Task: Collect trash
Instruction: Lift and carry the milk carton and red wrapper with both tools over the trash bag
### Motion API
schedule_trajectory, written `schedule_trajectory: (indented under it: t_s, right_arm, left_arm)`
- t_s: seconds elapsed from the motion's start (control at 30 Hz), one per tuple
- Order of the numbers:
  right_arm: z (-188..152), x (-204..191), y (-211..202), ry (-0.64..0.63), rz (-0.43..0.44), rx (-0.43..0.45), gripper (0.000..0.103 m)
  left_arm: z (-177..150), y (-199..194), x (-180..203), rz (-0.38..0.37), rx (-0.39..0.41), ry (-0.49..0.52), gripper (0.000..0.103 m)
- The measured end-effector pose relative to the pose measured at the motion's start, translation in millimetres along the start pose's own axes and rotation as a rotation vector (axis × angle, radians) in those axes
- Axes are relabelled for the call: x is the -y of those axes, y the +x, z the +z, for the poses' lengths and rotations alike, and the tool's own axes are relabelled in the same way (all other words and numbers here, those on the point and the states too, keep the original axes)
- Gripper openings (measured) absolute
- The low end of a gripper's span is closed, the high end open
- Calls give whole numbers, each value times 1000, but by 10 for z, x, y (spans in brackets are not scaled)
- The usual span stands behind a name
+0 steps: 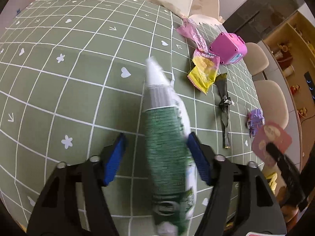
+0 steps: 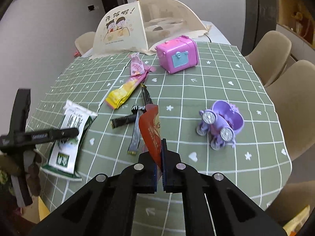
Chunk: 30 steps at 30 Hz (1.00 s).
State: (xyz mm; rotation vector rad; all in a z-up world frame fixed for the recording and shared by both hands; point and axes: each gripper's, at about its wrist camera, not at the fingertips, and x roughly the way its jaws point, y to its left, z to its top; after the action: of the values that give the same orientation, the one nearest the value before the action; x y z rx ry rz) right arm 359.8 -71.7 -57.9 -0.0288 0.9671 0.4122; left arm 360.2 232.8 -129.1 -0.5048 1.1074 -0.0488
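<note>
My left gripper [image 1: 155, 137] is open, its blue pads either side of a green and white wrapper [image 1: 169, 147] that appears blurred; from the right wrist view the wrapper [image 2: 69, 135] seems to be falling or lying at the table's edge beneath the left gripper [image 2: 59, 132]. My right gripper [image 2: 160, 143] is shut on a red wrapper [image 2: 152, 129], held above the table. A yellow wrapper [image 2: 122, 94], a pink wrapper [image 2: 136, 66] and a black wrapper [image 2: 130, 118] lie on the green checked tablecloth [image 2: 196, 90].
A pink toy case [image 2: 178, 54] and a purple toy carriage [image 2: 220, 123] stand on the table. A mesh food cover [image 2: 141, 25] stands at the far end. Beige chairs [image 2: 275, 59] line the right side. A grey stick packet [image 2: 135, 135] lies near my right gripper.
</note>
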Motion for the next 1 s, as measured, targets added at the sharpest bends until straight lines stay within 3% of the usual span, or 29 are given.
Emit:
schedule_trajectory:
  t_s: [0.03,0.1,0.37,0.63,1.0]
  right_arm:
    - [-25,11,-51,4,-1,5,6]
    - [-58,30,-143,9,-7,15,6]
    - [-143,108,-736,14,-33,110,6]
    - [-326,241,-1498,-10,-81,232,6]
    - [-902,803,-2421,90,-200,336,6]
  left_arm:
    - [6,-13,21,-18,-3,-1,36]
    - [12,-83,114,-20,15,28,31]
    - [-43,-615,723,-53,157,173,31]
    - [-358,-1156,1495,-115,277,323,31]
    - [-936,-1333,2530,-242,295,481,31]
